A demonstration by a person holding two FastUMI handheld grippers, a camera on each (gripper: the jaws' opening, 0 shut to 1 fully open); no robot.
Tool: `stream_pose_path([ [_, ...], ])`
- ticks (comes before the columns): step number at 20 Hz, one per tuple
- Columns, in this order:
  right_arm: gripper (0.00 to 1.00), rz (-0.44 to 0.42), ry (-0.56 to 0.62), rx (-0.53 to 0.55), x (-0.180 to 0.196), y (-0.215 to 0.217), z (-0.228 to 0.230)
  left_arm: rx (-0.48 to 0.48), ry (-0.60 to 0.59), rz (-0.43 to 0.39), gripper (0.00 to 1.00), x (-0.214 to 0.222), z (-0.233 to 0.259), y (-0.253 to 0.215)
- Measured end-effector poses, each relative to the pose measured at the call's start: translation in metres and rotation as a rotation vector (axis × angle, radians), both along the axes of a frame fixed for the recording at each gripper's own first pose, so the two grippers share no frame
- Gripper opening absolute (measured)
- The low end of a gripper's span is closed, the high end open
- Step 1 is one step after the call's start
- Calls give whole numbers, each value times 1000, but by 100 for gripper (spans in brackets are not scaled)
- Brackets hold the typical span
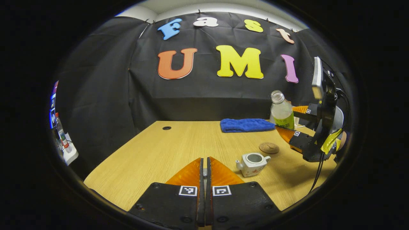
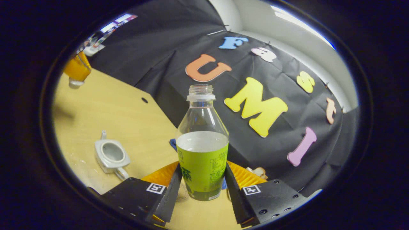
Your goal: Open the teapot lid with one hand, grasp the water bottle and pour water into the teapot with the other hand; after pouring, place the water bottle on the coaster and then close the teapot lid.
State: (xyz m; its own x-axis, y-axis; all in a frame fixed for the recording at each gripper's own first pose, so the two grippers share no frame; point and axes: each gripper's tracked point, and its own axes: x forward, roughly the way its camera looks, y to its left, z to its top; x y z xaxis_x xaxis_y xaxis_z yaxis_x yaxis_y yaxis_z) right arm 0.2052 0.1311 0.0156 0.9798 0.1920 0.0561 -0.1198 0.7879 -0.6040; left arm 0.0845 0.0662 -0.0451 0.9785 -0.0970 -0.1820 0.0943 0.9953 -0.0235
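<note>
Table (image 1: 153, 150) — coaster (image 1: 268, 148); right gripper (image 2: 201, 179) grips bottle (image 2: 202, 153), seemingly.

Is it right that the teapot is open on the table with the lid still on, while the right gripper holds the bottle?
Not quite: the teapot has no lid on it; the left gripper view shows its open mouth. The right gripper does hold the bottle.

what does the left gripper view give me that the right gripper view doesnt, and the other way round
Left gripper view adds: the coaster lying bare beside the teapot, the blue cloth spread out, and the right tool seen side-on.
Right gripper view adds: the left tool raised over the table with the white lid in it, and the water line in the water bottle.
Both: the open teapot, the uncapped water bottle clamped in the right tool, the wooden table.
</note>
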Motion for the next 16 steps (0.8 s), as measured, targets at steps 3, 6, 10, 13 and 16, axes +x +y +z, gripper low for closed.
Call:
stream_pose_path([
  [3, 75, 64, 39, 218, 7, -6, -5, -1, -34, 12, 3, -1, 22, -6],
  [6, 75, 131, 128, 476, 25, -15, -11, -10, -70, 18, 3, 3, 40, -14],
  [10, 72, 147, 245, 714, 52, -32, -22, -29, -91, 27, 3, 22, 51, -23],
  [13, 72, 167, 272, 758, 59, -21, -34, -19, -90, 13, 4, 32, 50, -33],
  [16, 72, 94, 287, 702, 68, -30, -52, -14, -95, 19, 3, 39, 43, -39],
])
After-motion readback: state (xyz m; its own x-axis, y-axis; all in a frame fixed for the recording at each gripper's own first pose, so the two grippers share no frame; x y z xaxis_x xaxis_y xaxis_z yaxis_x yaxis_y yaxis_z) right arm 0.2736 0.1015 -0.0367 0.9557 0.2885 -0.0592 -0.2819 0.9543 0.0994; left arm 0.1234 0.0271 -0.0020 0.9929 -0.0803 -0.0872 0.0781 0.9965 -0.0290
